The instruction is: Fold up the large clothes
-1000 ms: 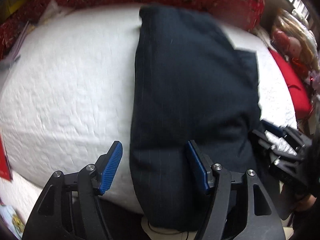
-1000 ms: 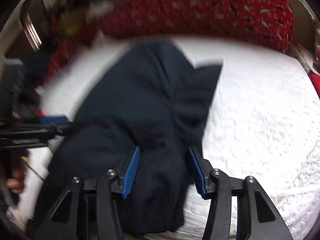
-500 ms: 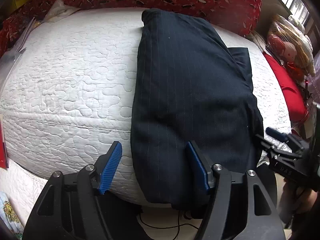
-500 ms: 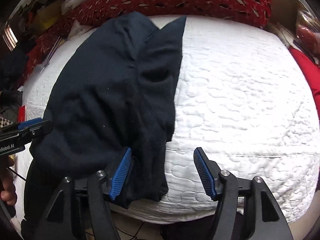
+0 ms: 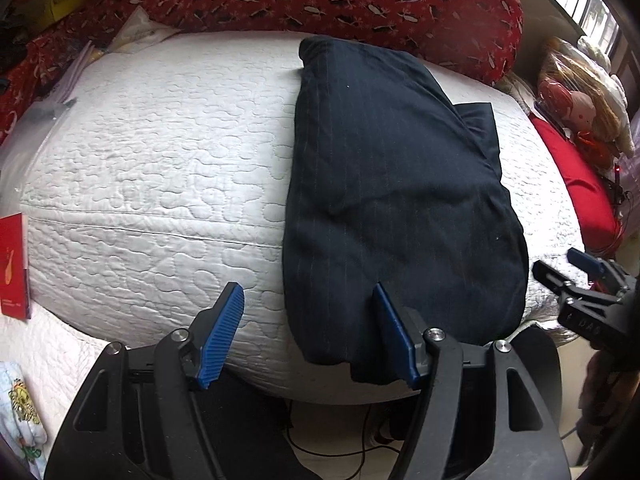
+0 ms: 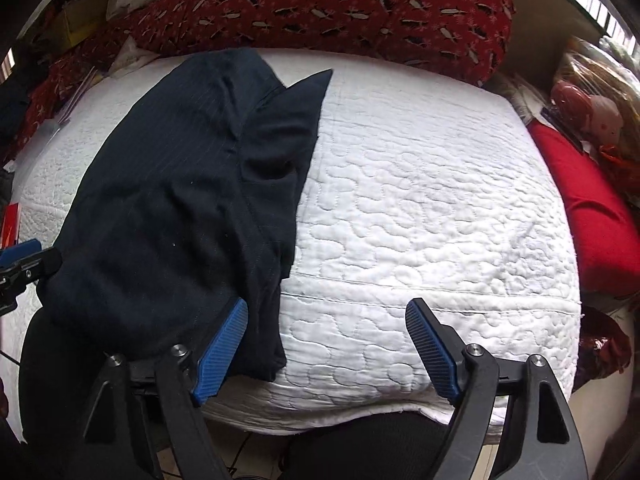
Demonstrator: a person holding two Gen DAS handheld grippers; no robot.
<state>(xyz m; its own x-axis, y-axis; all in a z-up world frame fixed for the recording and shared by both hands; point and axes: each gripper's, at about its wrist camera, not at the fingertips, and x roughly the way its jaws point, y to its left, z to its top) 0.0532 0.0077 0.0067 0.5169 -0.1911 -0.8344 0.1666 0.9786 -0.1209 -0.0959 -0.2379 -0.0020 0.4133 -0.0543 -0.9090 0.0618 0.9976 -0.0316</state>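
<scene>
Garment (image 5: pixel 392 200) lies folded lengthwise on the bed (image 5: pixel 160 168) — probably one cross fold left; left gripper (image 5: pixel 308 336) and right gripper (image 6: pixel 328 352) gape empty, the right's jaws having just been opening.

The dark pinstriped garment (image 5: pixel 384 200) lies folded lengthwise on the white quilted mattress (image 5: pixel 160 168).

The folded garment (image 5: pixel 392 200) lies on the mattress (image 5: pixel 160 168), with a pillow (image 5: pixel 360 4) behind it.
</scene>
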